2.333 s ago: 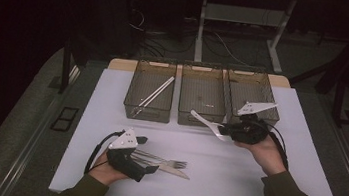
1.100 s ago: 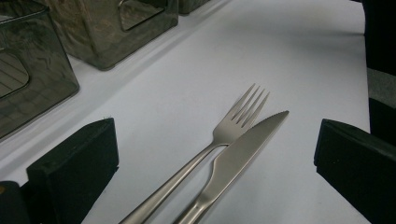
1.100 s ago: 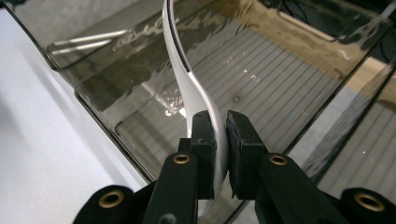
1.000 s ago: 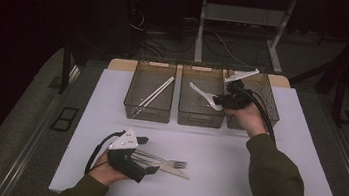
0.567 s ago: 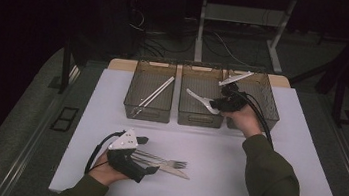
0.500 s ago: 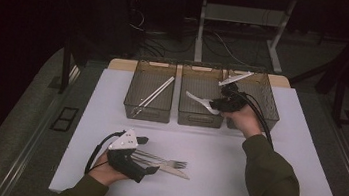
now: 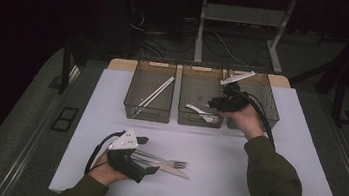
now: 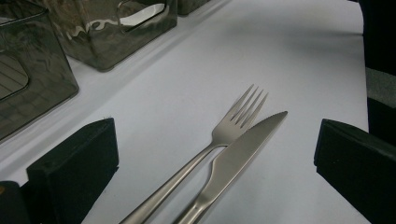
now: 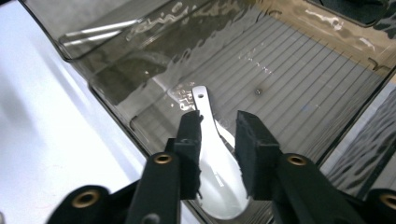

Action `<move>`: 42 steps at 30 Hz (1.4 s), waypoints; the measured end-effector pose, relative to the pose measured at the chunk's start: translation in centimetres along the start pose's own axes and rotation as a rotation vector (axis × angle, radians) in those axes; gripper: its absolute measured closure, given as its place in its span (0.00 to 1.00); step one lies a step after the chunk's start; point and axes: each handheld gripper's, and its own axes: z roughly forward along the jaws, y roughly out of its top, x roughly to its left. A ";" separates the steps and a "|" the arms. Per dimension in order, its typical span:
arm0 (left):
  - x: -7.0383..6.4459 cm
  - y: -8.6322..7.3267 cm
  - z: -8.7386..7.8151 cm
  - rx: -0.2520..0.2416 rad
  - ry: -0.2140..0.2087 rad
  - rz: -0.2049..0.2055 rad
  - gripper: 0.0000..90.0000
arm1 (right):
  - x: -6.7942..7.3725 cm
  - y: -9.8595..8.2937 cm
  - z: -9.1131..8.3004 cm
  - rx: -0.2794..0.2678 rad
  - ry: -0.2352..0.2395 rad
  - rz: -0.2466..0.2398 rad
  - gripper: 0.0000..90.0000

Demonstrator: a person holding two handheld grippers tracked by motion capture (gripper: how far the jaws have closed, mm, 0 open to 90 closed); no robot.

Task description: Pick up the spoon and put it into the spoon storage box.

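On a white table (image 7: pixel 273 180), the left gripper (image 7: pixel 146 167) rests near the near left edge, its jaws spread wide and released around the handles of a fork (image 8: pixel 233 126) and knife (image 8: pixel 243 149) lying side by side, touching. At the far side stand three clear bins; the left bin (image 7: pixel 146 112) holds chopsticks (image 7: pixel 155 94). Over the middle bin (image 7: pixel 199 120), the right gripper (image 9: pixel 218 135) has its jaws slightly parted astride a white spoon (image 9: pixel 217 179), which lies in that bin; whether they grip it, I cannot tell.

Three bins (image 7: pixel 149 91), one fork (image 7: pixel 162 160), one knife (image 7: pixel 166 168)
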 end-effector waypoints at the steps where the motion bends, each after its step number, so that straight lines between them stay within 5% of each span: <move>1: 0.0 0.0 0.0 0.003 0.000 0.000 0.00 | 0.0 0.0 -0.3 -0.006 0.003 0.006 0.72; 13: 0.0 0.0 0.0 0.007 0.003 0.001 0.00 | 0.2 -1.3 -3.5 -0.117 0.070 0.047 0.49; 24: 0.0 0.0 0.0 0.010 0.005 0.003 0.00 | 1.7 -3.5 -5.4 -0.184 0.107 0.027 0.39; 39: 0.0 0.0 0.0 0.014 0.005 0.000 0.00 | 2.7 -8.0 -6.4 -0.244 0.122 0.048 0.32; 42: -0.1 0.0 -0.1 0.011 0.006 0.002 0.00 | 3.0 -8.9 -6.4 -0.229 0.070 0.038 0.29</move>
